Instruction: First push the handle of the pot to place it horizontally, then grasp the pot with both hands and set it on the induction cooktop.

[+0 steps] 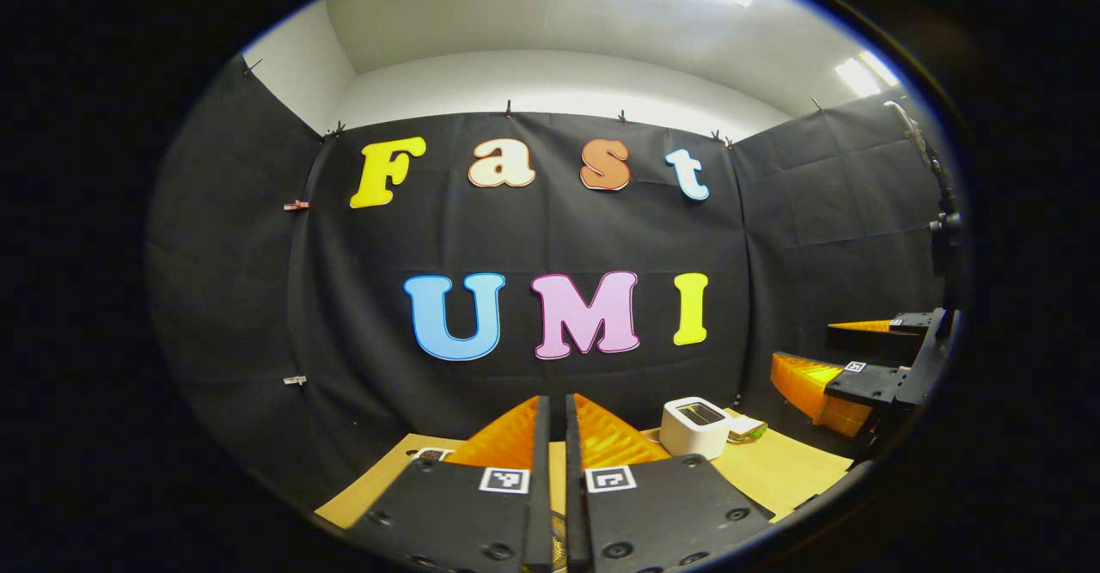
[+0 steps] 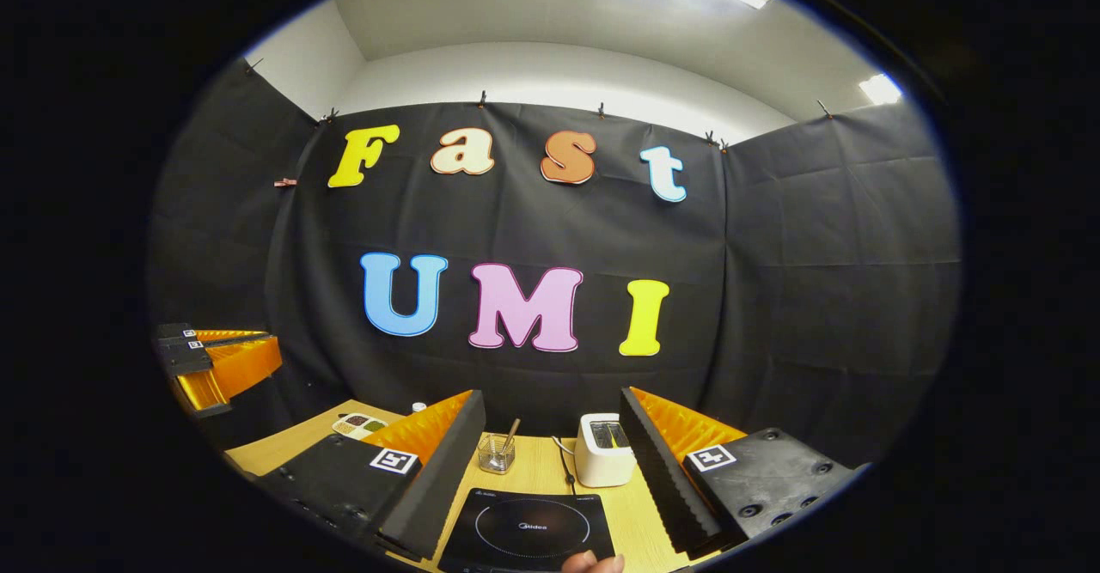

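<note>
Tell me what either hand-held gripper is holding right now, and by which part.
Nothing is held. The left hand-held gripper is shut on nothing, and the right hand-held gripper is open above the induction cooktop.

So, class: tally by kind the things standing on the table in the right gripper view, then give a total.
Induction cooktop: 1
Toaster: 1
Glass cup holding a utensil: 1
Compartment dish: 1
Small white-capped bottle: 1
Total: 5

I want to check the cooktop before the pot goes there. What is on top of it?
The cooktop surface looks bare in the right gripper view, with no pot on it. A fingertip touches its near edge. The nearest strip is cut off, so I cannot tell about that part.
</note>
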The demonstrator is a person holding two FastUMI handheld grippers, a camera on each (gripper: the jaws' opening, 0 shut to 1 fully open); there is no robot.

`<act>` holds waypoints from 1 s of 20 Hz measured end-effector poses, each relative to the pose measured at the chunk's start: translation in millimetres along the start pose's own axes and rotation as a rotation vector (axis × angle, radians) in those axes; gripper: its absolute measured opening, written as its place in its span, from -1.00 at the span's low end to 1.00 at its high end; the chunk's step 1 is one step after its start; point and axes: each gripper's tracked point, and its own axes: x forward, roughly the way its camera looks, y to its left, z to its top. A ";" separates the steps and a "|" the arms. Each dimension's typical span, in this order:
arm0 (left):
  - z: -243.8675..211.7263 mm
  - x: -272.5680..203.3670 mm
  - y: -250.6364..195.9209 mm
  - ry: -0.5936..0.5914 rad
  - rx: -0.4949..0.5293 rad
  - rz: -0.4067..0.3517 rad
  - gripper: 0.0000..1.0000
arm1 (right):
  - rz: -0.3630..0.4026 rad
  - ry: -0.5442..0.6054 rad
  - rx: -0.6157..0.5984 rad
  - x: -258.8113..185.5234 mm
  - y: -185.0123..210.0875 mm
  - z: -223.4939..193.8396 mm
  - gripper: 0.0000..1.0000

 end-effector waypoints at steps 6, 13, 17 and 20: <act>-23.1 0.7 -11.9 0.092 -0.034 -0.079 -0.87 | 0.004 0.001 0.010 1.2 -3.0 -1.0 0.92; -86.8 -9.8 -2.4 0.312 -0.077 -0.055 -0.90 | -0.006 0.019 0.026 4.6 -8.5 -8.8 0.95; -151.1 -24.5 -8.0 0.522 -0.117 -0.085 -0.90 | -0.017 0.035 0.024 4.9 -12.0 -17.2 0.95; -208.3 -46.8 -23.3 0.719 -0.122 -0.169 -0.90 | -0.023 0.034 0.013 4.6 -14.8 -18.8 0.95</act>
